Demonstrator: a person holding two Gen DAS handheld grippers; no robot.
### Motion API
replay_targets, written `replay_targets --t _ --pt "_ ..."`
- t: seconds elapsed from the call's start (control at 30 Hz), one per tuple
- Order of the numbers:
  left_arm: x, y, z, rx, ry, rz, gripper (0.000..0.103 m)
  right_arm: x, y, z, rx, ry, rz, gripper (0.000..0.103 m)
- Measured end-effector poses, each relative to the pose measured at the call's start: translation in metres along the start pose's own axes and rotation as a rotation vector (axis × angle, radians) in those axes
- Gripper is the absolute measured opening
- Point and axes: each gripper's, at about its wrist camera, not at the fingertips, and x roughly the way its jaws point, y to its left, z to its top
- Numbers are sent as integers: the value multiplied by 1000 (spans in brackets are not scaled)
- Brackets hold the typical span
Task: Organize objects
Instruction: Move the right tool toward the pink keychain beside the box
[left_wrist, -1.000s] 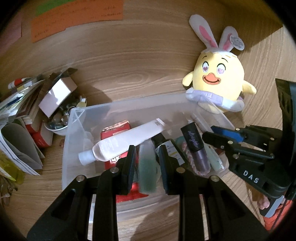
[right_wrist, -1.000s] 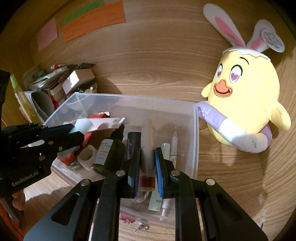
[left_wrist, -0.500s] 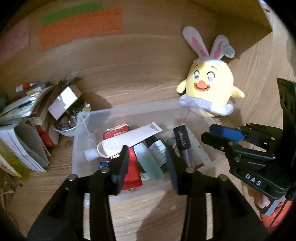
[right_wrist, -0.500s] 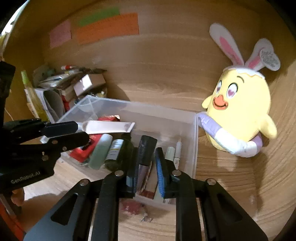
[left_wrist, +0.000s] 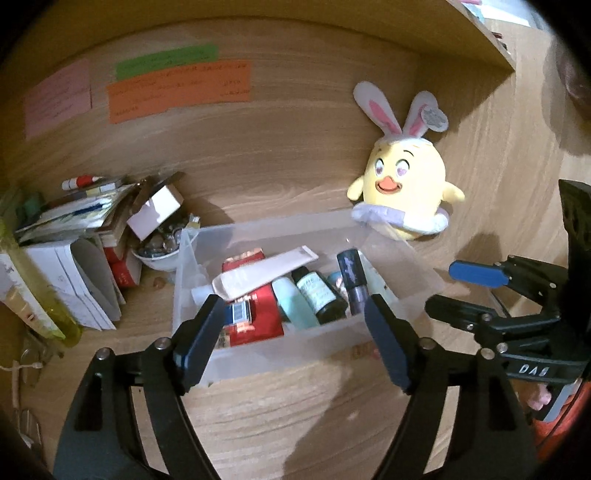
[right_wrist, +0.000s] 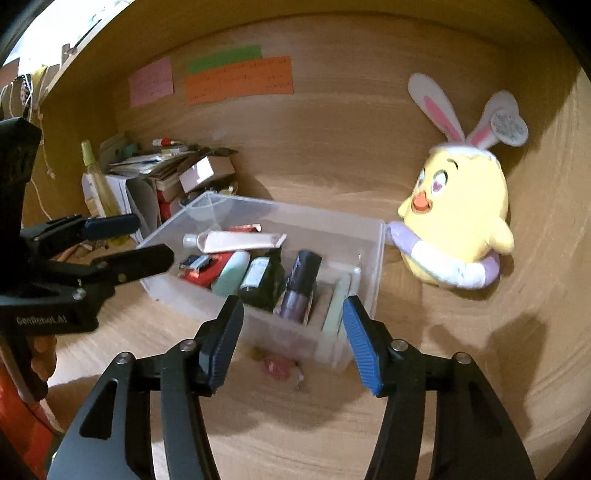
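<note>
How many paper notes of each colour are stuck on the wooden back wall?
pink note: 1
green note: 1
orange note: 1
Total: 3

Writing on orange note (left_wrist: 180, 91) above clear bin (left_wrist: 266, 354) too blurred to read; pink thing (right_wrist: 277, 366) before bin smeared, unidentifiable; bin's red box (left_wrist: 258, 317) partly covered by tube (left_wrist: 264, 271).
</note>
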Motion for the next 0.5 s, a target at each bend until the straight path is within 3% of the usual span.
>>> replay_targets --t 0.13,0.37,0.5 --pt "6 2 -17 -1 39 -8 78 1 -3 -16 39 36 37 52" --pt "20 5 -42 -24 105 -24 77 31 6 -37 18 131 4 52" --pt "25 9 -53 -37 133 -38 69 52 12 -42 -19 178 -18 52"
